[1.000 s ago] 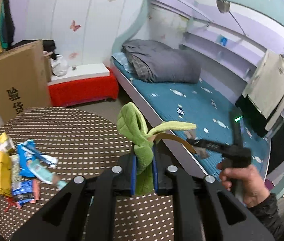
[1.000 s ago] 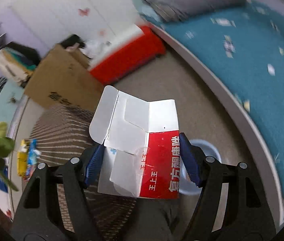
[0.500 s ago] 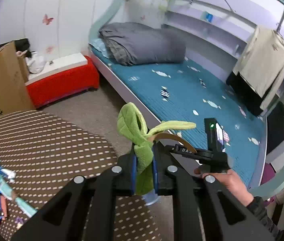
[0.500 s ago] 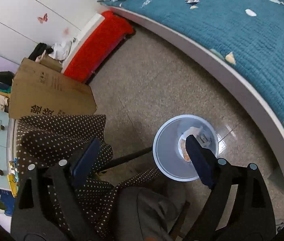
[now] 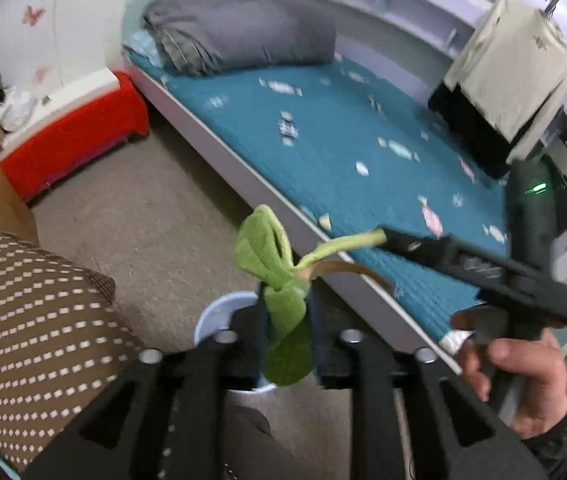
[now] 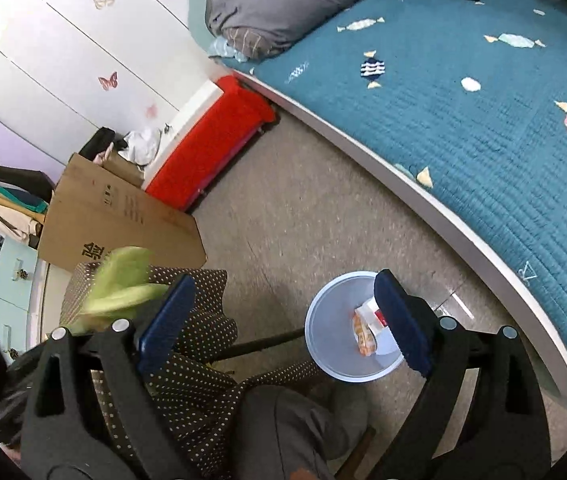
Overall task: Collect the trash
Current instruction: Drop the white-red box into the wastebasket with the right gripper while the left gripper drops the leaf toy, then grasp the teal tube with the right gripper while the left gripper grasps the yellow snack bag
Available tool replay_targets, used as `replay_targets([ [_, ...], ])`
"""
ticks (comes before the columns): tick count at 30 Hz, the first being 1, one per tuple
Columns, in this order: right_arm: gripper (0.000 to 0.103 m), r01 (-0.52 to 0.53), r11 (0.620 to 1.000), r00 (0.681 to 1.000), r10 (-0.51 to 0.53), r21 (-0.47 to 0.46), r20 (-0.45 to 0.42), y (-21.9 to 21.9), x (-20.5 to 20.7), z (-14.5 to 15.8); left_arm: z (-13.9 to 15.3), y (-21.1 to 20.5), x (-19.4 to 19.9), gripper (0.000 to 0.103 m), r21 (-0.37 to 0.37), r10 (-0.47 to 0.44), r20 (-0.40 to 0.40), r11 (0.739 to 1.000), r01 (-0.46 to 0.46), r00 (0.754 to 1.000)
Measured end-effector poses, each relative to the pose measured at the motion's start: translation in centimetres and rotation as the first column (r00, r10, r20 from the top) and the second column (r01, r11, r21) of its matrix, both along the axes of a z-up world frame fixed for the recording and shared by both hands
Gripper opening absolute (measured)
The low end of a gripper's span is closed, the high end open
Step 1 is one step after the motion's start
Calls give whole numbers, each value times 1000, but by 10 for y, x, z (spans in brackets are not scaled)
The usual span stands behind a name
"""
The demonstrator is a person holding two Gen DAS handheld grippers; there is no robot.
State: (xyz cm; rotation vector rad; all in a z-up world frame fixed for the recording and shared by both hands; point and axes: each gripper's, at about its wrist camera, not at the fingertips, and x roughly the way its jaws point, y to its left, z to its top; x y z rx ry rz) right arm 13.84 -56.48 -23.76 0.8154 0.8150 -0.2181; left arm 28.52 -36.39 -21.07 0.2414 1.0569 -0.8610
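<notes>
Two views examined, left wrist first. From the left wrist camera, the left gripper is clamped on a limp green peel, most likely a banana skin, whose strands rise free above the fingers. The pale blue bin shows only as an arc of rim on the floor, behind and below the fingers, near the edge of the dotted tablecloth. The picture is smeared, so alignment over the opening cannot be confirmed. Risk: if released off-centre, the peel could strike the rim or land on the floor. Its loose strands could also drag on a pad and hang up.

From the right wrist camera, the right gripper stands wide apart and holds nothing. The bin lies between its fingers in the frame and contains a red and white packet. The peel appears blurred at the left, over the cloth, well apart from the bin. Risk: the two tools sit near one another and may collide.
</notes>
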Motion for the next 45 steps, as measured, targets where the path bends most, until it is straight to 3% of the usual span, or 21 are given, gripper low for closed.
replay_targets([
  [1,90,2,1000,1000,-2,-1,2,0,-1,1,-5,-3,4,53,14,10,-11,1000,-10,1000],
  [2,90,3,1000,1000,-3,-1,5,0,-2,2,-7,-2,6,80,20,26,-9,999,-26,1000],
  [3,90,5,1000,1000,-5,-1,5,0,-4,3,-8,-1,9,87,21,53,2,998,-53,999],
  [8,92,11,1000,1000,-11,1,2,4,-10,3,-5,5,16,88,30,108,0,994,-108,994],
  [14,97,7,1000,1000,-7,-15,-5,18,-13,6,17,24,1,93,7,140,80,990,-141,987],
  [31,97,-138,981,989,145,-140,43,104,8,63,83,120,-38,96,-106,266,229,963,-247,936],
  [40,97,-268,946,955,287,-185,80,166,25,95,93,183,-41,96,-123,351,244,936,-330,904],
  [45,97,-353,909,922,379,-221,84,204,38,107,97,224,-43,96,-137,428,264,904,-406,864],
])
